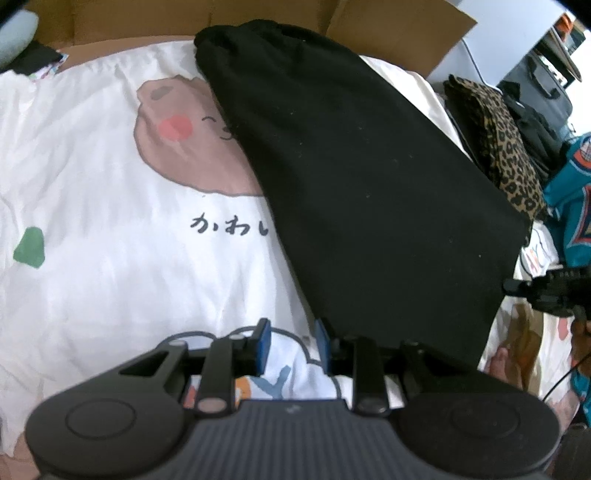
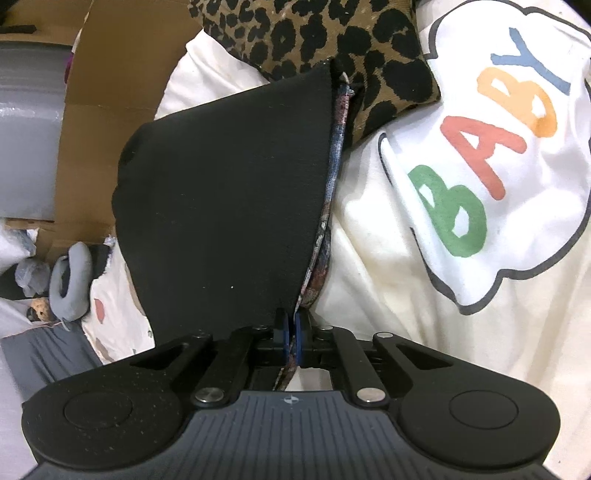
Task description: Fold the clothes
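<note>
The white printed sheet (image 2: 388,258) carries the only legible writing: in the right wrist view "BABY" in four colours, blue, orange, red and green, inside a grey cloud outline; in the left wrist view three black Japanese characters, "かわい", the rest hidden under cloth, below a brown cartoon animal face (image 1: 184,136) with one pink cheek spot; one green blotch lies toward the sheet's left edge.

One black garment (image 1: 369,184), matte and soft-looking, lies across the sheet, tapering to a rounded end toward its far edge beside the brown cardboard (image 1: 399,26); in the right wrist view its near edge shows a thin strip of patterned multicoloured fabric along the hem.

The right gripper (image 2: 294,334) has its blue-padded jaws closed tight on that hem; only the cloth's thickness parts them.

The left gripper (image 1: 293,345) has its jaws partly open, a gap showing between the two blue pads; the garment's near corner lies against the right-hand pad, but I cannot tell whether anything is pinched.

One leopard-print cloth (image 2: 332,40), tan with black spots, sits touching the garment's far corner; one teal jersey (image 1: 569,206) lies at the sheet's right edge.
</note>
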Tool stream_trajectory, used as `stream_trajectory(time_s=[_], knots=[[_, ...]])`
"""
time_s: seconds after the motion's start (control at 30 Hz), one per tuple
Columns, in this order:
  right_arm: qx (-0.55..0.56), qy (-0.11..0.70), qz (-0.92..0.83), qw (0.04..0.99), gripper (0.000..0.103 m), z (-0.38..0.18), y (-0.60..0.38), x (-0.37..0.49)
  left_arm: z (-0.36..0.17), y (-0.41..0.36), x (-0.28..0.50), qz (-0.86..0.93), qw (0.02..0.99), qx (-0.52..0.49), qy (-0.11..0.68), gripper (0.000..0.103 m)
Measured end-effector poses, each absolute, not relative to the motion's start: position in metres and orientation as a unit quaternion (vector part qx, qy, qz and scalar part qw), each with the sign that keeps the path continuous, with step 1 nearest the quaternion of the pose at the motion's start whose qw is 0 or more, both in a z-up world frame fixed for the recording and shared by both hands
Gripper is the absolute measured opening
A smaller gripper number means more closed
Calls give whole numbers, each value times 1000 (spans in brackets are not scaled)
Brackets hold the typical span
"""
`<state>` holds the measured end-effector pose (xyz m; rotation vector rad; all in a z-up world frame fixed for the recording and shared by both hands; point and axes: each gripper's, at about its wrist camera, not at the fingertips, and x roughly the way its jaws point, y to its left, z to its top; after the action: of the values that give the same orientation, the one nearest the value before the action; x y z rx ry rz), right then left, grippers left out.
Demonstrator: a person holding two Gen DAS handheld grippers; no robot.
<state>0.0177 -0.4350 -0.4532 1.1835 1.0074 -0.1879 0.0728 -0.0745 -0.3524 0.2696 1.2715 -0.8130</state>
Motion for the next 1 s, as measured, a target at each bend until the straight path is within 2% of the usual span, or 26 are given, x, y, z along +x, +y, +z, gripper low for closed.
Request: stream_trajectory(time_s=[0.37,0.6,0.7,0.77,0.9,1.0], knots=[[496,490,-116,707,0,-455,-439,13,-372,-78,62,-389,696,147,585,27],[429,499,-89,748,3,-415,-434,15,-381,-89,54,-406,693,144,577,30],[413,492,-63,763,13,-400,-427,23,-384,-95,52,-413,695,148,570,31],[406,491,-40,770,31,-396,-418,31,-385,-98,50,-415,697,156,563,31],[384,499,17,777,36,-392,-385,59,-385,-101,50,-419,700,154,558,31],[347,515,62,781,46,-389,-356,78,-381,-103,50,-423,703,144,553,31]])
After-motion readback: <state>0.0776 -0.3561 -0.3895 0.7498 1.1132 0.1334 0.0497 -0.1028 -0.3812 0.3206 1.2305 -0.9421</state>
